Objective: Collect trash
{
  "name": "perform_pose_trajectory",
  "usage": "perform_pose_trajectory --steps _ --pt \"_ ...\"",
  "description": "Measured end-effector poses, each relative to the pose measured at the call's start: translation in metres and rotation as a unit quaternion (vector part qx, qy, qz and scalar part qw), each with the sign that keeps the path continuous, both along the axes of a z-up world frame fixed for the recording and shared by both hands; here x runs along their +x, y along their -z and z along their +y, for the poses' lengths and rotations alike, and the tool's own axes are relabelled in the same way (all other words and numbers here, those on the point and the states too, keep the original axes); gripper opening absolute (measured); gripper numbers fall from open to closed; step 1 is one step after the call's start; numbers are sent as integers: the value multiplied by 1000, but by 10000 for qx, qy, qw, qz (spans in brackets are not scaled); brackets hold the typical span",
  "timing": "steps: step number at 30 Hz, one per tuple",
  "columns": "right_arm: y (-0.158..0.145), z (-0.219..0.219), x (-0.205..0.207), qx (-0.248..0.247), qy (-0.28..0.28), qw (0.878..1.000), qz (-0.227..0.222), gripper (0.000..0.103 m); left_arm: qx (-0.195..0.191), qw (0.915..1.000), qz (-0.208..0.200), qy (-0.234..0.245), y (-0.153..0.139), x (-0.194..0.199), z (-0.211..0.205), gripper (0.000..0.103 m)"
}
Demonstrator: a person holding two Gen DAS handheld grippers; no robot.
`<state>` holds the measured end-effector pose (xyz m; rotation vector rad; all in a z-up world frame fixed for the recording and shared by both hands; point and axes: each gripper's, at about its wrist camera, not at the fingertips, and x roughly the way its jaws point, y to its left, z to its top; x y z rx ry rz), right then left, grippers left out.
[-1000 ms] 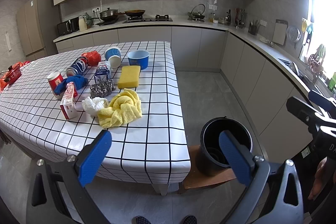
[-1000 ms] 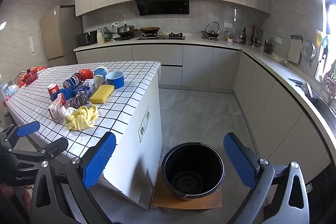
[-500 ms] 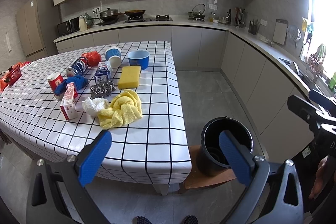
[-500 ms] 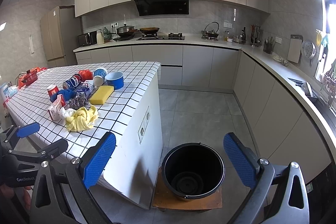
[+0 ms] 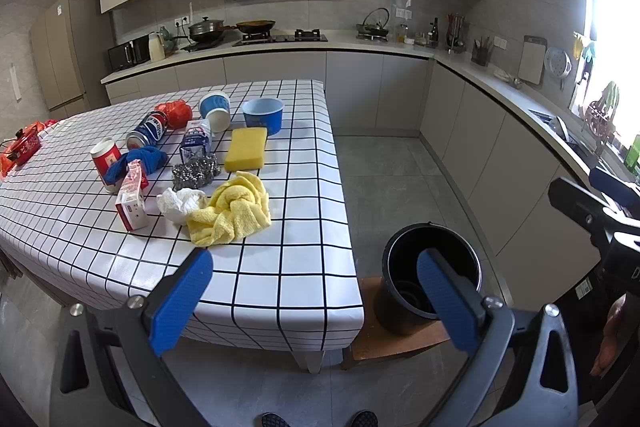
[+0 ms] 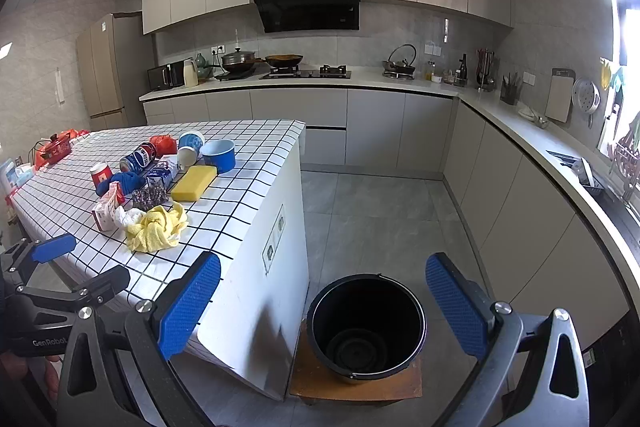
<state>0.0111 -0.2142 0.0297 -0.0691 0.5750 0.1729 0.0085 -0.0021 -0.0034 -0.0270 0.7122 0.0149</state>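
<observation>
A white checked table (image 5: pixel 304 267) holds the trash: a crumpled white tissue (image 5: pixel 178 202), a red and white carton (image 5: pixel 130 201), a Pepsi can (image 5: pixel 148 133), a red cup (image 5: pixel 105 161), a milk carton (image 5: pixel 196 145), a red wrapper (image 5: pixel 175 113) and two blue paper cups (image 5: pixel 263 115). An empty black bucket (image 6: pixel 366 325) stands on a low wooden stool beside the table. My left gripper (image 5: pixel 314 301) is open and empty before the table's near edge. My right gripper (image 6: pixel 324 303) is open and empty above the bucket.
A yellow cloth (image 5: pixel 232 207), yellow sponge (image 5: pixel 245 149), steel scourer (image 5: pixel 196 173) and blue cloth (image 5: pixel 138 163) also lie on the table. Kitchen counters (image 6: pixel 532 143) run along the back and right walls. Grey floor (image 6: pixel 380 211) lies between table and counters.
Both grippers stay open. The views have barely shifted; nothing on the table has moved.
</observation>
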Motion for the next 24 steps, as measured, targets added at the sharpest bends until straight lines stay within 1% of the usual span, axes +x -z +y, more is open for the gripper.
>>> perform_pose_trajectory --steps 24 --pt "-3 -1 -4 12 -12 10000 -28 103 27 10000 -5 -19 -2 -2 -1 103"
